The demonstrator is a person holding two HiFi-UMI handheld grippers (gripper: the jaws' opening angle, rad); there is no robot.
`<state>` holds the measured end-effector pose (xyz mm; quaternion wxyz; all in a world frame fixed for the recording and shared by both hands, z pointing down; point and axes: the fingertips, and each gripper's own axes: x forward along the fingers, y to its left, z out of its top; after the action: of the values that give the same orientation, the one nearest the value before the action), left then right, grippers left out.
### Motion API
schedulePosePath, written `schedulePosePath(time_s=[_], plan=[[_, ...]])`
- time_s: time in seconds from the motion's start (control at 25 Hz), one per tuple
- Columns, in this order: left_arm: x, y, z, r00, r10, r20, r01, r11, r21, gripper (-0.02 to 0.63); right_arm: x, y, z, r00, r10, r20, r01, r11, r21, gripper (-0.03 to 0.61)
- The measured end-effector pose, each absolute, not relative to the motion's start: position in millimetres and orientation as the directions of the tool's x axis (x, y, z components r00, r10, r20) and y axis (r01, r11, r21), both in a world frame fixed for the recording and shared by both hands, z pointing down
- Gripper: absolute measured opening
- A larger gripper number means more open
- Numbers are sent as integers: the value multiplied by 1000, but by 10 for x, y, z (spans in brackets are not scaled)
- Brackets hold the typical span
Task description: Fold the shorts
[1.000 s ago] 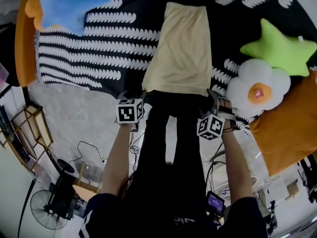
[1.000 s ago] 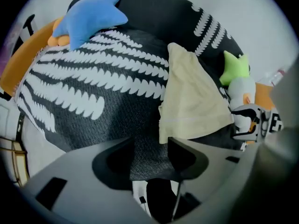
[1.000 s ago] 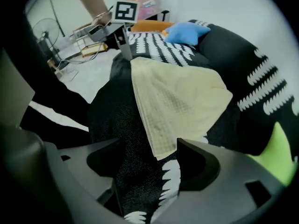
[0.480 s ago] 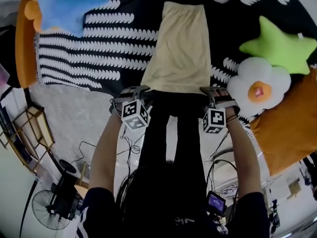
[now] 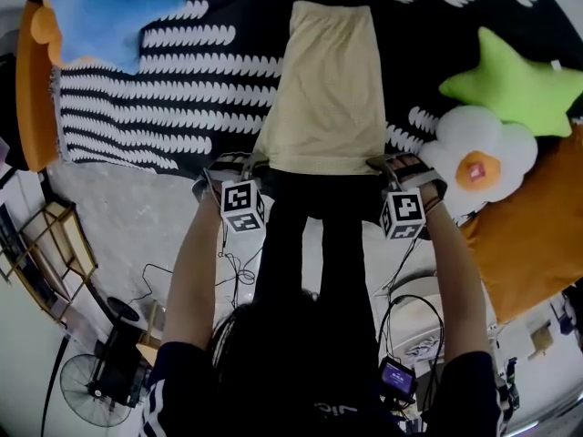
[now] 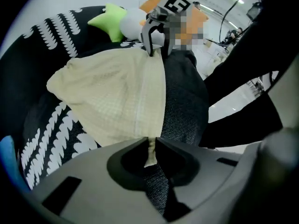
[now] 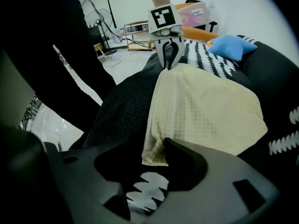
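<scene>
Head view: left claw just closed on one near shorts corner; right claw, closing, loosely straddles the other.

Black fabric-covered bed w/ rows of white leaf-shaped print. Pale-yellow waffle-texture fabric shorts spread at centre, wider end at bed's near edge, narrower end toward far side. Blue star-shaped plush pillow far left, overlapping long orange cushion along left edge. Lime-green star-shaped plush pillow on right. White flower-shaped plush pillow w/ orange centre just beside it, nearer. Large orange cushion at near-right corner, against flower pillow.
</scene>
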<state>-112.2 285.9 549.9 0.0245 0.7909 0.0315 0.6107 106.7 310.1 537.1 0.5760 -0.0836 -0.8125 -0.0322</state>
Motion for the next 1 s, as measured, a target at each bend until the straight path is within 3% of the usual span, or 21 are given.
schedulePosePath(time_s=[0.16, 0.2, 0.24, 0.48, 0.56, 0.64, 0.76, 0.88, 1.0], plan=[[-1095, 2867, 5514, 236, 177, 955, 62, -984, 167, 46, 1098, 3019, 5368, -324, 190, 927, 128, 979, -156, 156], [-1101, 2875, 5516, 225, 218, 950, 60, -976, 210, 43, 1094, 2963, 5366, -330, 205, 922, 89, 979, -186, 60], [-1107, 2878, 5506, 219, 258, 941, 55, -966, 252, 40, 1093, 2896, 5361, -333, 222, 916, 51, 975, -218, 37], [-1162, 2645, 5216, 326, 387, 863, -136, -884, 448, 20, 1022, 2647, 5225, -339, 303, 891, -25, 943, -331, 42], [-1193, 2641, 5131, 350, 402, 846, -158, -865, 476, 20, 1017, 2775, 5181, -322, 309, 895, 56, 950, -308, 129], [-1219, 2691, 5102, 339, 407, 848, -127, -873, 470, 20, 1039, 2921, 5221, -275, 247, 929, 230, 955, -186, 206], [-1227, 2802, 5129, 309, 404, 861, -76, -892, 446, 20, 1067, 2961, 5309, -281, 80, 956, 381, 924, 34, 187], [-1168, 2825, 5148, 309, 421, 853, -70, -884, 462, 20, 1124, 2966, 5314, -291, 76, 954, 344, 938, 30, 181], [-1135, 2786, 5156, 302, 436, 847, -59, -879, 473, 20, 1127, 2847, 5316, -291, 114, 950, 273, 961, -32, 77]])
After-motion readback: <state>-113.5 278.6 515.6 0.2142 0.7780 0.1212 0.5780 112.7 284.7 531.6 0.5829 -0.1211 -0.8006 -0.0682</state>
